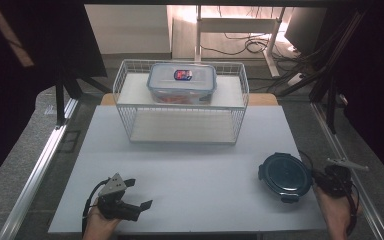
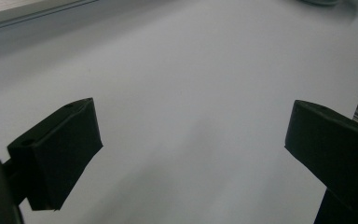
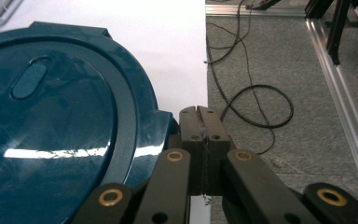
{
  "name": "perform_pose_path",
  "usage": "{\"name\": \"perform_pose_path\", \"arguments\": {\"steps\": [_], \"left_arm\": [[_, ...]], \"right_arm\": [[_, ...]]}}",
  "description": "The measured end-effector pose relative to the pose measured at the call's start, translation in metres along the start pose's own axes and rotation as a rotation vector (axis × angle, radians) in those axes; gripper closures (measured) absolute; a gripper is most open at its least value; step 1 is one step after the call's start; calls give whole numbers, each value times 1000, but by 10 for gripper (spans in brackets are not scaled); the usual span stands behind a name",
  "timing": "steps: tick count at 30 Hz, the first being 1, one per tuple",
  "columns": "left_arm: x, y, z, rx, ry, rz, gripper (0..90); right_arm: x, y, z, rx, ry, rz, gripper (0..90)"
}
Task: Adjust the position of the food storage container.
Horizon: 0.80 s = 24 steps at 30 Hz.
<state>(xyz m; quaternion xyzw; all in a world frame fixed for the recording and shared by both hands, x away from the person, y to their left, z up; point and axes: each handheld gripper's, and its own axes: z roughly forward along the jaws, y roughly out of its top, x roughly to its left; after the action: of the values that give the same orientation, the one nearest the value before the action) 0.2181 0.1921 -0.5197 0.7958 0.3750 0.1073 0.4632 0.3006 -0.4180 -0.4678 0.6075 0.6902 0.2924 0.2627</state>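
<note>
While your right gripper sits at the right edge of the round dark-teal plastic lid, its jaws are pressed together with nothing visibly between them, just beside the lid's side tab. That lid lies flat near the right edge of the white table sheet. To grip it well, spread the jaws first and close them over the tab. Your left gripper rests at the front left, its 2 jaws wide apart and holding nothing.
</note>
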Motion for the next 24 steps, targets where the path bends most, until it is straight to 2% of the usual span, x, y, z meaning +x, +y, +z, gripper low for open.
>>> {"name": "perform_pose_path", "arguments": {"steps": [3,8,13,24], "left_arm": [[0,0,1,1,-2,-1,29],[0,0,1,4,-6,-3,29],[0,0,2,11,-6,-3,29],[0,0,3,18,-13,-9,30]], "right_arm": [[5,0,1,5,8,9,896],[19,1,4,18,67,5,897],[42,2,5,40,122,-44,897],[83,2,5,72,186,-148,897]]}}
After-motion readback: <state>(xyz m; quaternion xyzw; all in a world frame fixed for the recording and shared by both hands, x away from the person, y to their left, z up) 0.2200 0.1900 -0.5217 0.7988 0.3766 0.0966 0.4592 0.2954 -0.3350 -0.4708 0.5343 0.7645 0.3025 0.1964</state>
